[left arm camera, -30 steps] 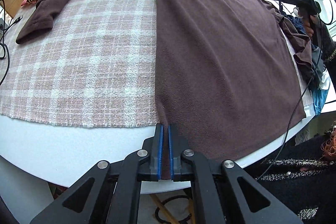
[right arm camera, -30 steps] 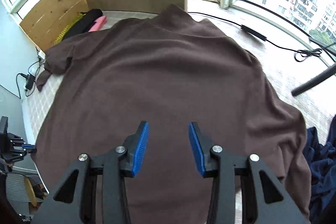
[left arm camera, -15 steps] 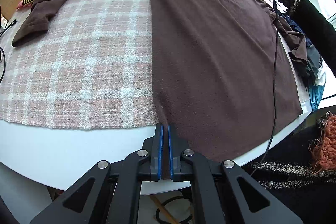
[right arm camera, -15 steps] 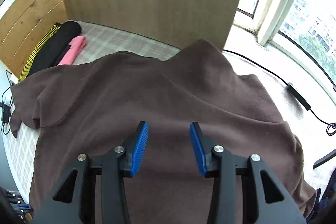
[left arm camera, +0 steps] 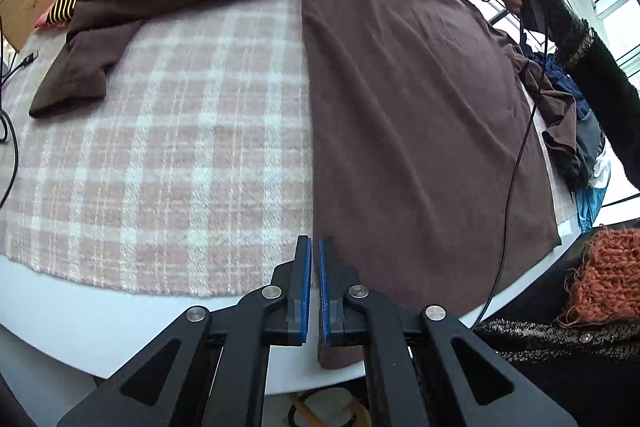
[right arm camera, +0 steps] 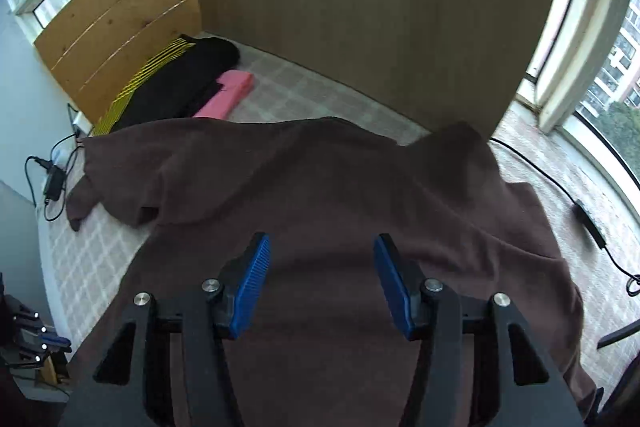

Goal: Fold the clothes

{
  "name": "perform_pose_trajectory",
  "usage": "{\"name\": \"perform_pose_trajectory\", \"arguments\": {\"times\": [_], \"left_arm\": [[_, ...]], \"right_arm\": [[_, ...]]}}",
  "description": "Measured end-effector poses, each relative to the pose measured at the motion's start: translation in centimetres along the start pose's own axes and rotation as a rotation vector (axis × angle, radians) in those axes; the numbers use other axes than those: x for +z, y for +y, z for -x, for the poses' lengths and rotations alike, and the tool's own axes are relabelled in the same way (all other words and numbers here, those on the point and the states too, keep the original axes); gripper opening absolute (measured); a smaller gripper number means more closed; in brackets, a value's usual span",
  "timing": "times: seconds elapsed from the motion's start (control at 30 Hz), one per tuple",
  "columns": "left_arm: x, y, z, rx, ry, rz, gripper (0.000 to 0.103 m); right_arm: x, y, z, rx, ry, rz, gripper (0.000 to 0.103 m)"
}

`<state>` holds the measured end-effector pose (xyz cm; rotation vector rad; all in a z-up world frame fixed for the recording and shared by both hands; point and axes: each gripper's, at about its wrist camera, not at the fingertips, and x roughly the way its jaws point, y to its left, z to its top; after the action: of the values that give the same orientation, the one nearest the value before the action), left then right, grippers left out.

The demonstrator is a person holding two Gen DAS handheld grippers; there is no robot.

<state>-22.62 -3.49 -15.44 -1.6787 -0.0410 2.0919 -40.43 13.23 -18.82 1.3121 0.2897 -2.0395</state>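
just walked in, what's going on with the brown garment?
A person is folding clothes with a handheld gripper in each hand. The brown garment lies spread over a pink plaid cloth on a white table. The left gripper is shut on the garment's near hem corner at the table edge. The right gripper is open, held above the garment near its far end, holding nothing. One sleeve lies out to the left. No fold is made yet.
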Motion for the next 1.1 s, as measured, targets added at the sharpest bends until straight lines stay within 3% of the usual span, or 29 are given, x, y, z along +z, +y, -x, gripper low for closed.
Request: {"name": "perform_pose_trajectory", "arguments": {"times": [0.1, 0.17, 0.27, 0.33, 0.43, 0.57, 0.67, 0.7, 0.73, 0.83, 1.03, 1.07, 1.1], "left_arm": [[3.8, 0.2, -0.7, 0.007, -0.029, -0.044, 0.001], [6.4, 0.9, -1.9, 0.006, -0.029, -0.073, 0.001], [7.3, 0.3, -3.5, 0.011, -0.006, -0.126, 0.001], [7.0, 0.2, -4.2, 0.028, 0.020, -0.154, 0.002], [6.5, 1.0, -3.4, 0.013, 0.017, -0.163, 0.005], [6.8, 5.0, 0.6, 0.108, -0.068, -0.104, 0.008], [6.4, 9.3, 4.2, 0.291, -0.111, -0.040, 0.032], [5.9, 10.9, 5.1, 0.320, -0.122, -0.006, 0.038], [5.5, 12.4, 6.1, 0.345, -0.133, 0.028, 0.038], [5.6, 13.7, 6.0, 0.299, -0.156, 0.125, 0.038], [9.0, 13.4, 2.1, 0.295, -0.119, 0.052, 0.037], [9.2, 13.5, 1.9, 0.289, -0.115, 0.035, 0.035], [9.5, 13.5, 1.6, 0.284, -0.110, 0.018, 0.020]], "right_arm": [[-0.2, 6.7, -3.1, 0.119, 0.069, 0.116, 0.053], [-1.0, 9.4, -4.7, 0.099, 0.096, 0.196, 0.053], [-2.3, 11.9, -6.8, 0.067, 0.136, 0.303, 0.053], [-2.8, 10.9, -8.4, -0.127, 0.174, 0.372, 0.050], [-2.2, 8.8, -6.7, -0.060, 0.151, 0.246, 0.049], [-1.5, 6.1, -4.5, 0.028, 0.120, 0.078, 0.049], [-1.3, 4.7, -2.6, 0.085, 0.093, -0.015, 0.049], [-1.6, 4.8, -1.8, 0.090, 0.082, -0.019, 0.049], [-2.0, 4.6, -1.0, 0.082, 0.076, -0.025, 0.049], [-3.1, 4.1, 0.8, 0.070, 0.064, -0.058, 0.049], [-4.1, 4.2, 1.2, 0.067, 0.077, -0.140, 0.049], [-3.9, 5.1, 0.5, 0.090, 0.084, -0.140, 0.049], [-3.6, 6.0, -0.2, 0.112, 0.090, -0.140, 0.049]]}}
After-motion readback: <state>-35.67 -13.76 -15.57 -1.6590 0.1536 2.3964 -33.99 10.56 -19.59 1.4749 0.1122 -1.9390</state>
